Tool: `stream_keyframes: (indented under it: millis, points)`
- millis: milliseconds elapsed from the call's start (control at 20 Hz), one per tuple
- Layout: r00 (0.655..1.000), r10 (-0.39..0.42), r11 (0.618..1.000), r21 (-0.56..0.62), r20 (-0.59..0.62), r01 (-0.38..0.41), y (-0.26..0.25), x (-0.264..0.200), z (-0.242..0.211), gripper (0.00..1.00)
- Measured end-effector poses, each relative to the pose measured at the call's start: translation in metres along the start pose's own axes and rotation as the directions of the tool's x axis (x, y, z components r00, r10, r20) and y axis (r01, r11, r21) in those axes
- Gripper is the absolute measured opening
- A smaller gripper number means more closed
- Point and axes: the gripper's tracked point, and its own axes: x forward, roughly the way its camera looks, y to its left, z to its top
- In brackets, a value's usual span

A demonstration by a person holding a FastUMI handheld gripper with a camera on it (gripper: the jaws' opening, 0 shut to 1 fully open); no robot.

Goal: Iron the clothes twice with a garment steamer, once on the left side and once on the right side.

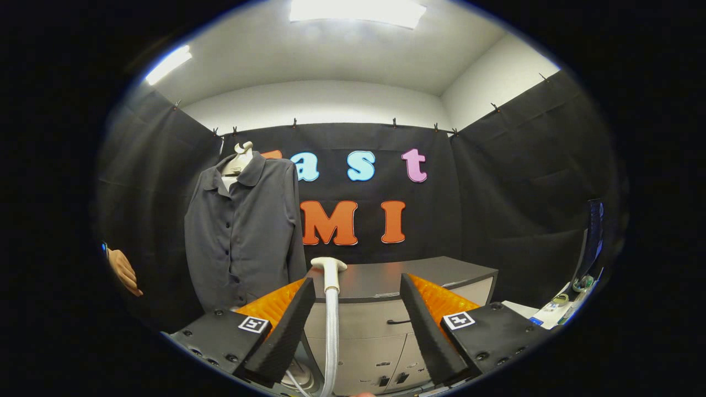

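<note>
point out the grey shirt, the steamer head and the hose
dark grey button-up shirt [242,237]: gripper view, chest by the buttons
white garment steamer head [329,265]: gripper view, flat top
white ribbed hose [331,336]: gripper view, mid-length, between the open hand-held gripper's [358,309] fingers

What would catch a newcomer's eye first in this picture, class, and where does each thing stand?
The dark grey shirt hangs buttoned on a mannequin form, beyond the gripper's fingers and off to their left. Between the open fingers, close to the left one, the steamer head rises upright on its pale ribbed hose, in front of a grey cabinet. A hand shows beside the shirt.

Gripper-mounted fisheye, facing booth wall
</note>
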Motion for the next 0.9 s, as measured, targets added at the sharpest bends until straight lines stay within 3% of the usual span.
stream_keyframes:
  millis: [250,450,900]
  points:
    - [1.000,0.006,1.000,0.030,0.017,-0.007,0.001,-0.002,0.008,0.99]
    - [0.999,-0.035,0.999,0.033,0.015,0.034,-0.004,0.000,0.010,0.99]
    - [1.000,0.004,0.999,0.034,0.011,-0.004,0.017,0.009,0.017,1.00]
